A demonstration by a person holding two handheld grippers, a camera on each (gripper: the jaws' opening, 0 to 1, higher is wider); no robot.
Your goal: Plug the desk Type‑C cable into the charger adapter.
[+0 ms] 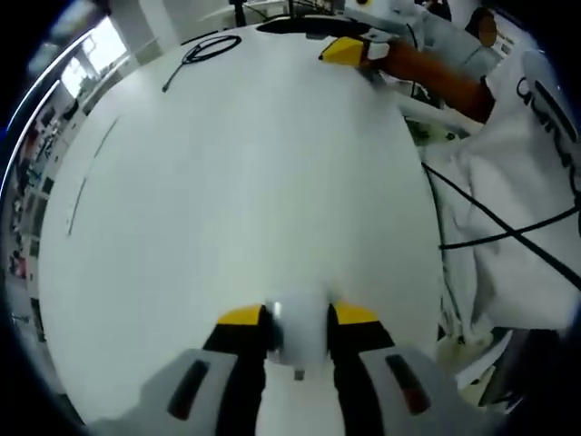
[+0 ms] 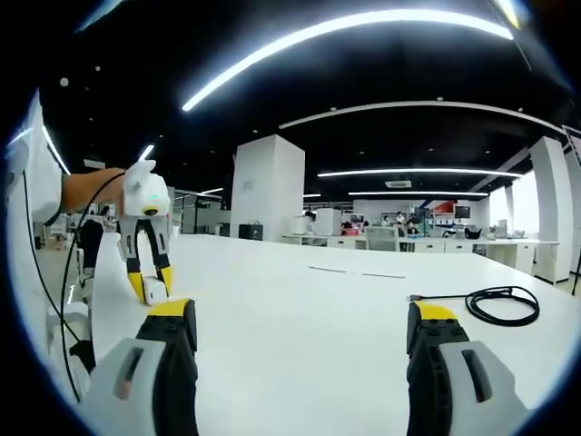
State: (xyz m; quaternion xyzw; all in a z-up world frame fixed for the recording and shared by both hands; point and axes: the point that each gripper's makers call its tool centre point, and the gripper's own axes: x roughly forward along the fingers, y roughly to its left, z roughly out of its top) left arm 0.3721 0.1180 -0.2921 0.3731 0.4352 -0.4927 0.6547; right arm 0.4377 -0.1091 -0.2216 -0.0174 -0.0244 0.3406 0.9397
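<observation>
Left gripper view: we see our left gripper (image 1: 298,318), black jaws with yellow tips, closed on a small white block-shaped charger adapter (image 1: 298,334) held between the tips, just above the wide white desk (image 1: 236,182). Far across the desk lies a coiled black Type-C cable (image 1: 207,49), its loose end trailing toward the left edge, well apart from the adapter. At the top edge the yellow tip of the right gripper (image 1: 345,51) rests at the desk, with a hand (image 1: 427,68) behind it. On the right a person's white sleeve (image 1: 517,173) is crossed by thin black wires (image 1: 508,232).

Right gripper view: our right gripper (image 2: 300,322) stands with jaws wide apart, nothing between them, low over the same white desk (image 2: 300,309). The coiled black cable (image 2: 501,304) lies on the desk to the right, beyond the right-hand jaw, its plug end pointing left; not touching the gripper. At left the left gripper (image 2: 151,289) points down at the desk with the white adapter (image 2: 156,292) pinched in its yellow tips, at or just above the surface; we cannot tell whether it touches. A hand (image 2: 91,189) holds that gripper from above. Behind: an open office with a white pillar (image 2: 268,189), rows of distant desks (image 2: 399,242) and long ceiling light strips (image 2: 345,32).
</observation>
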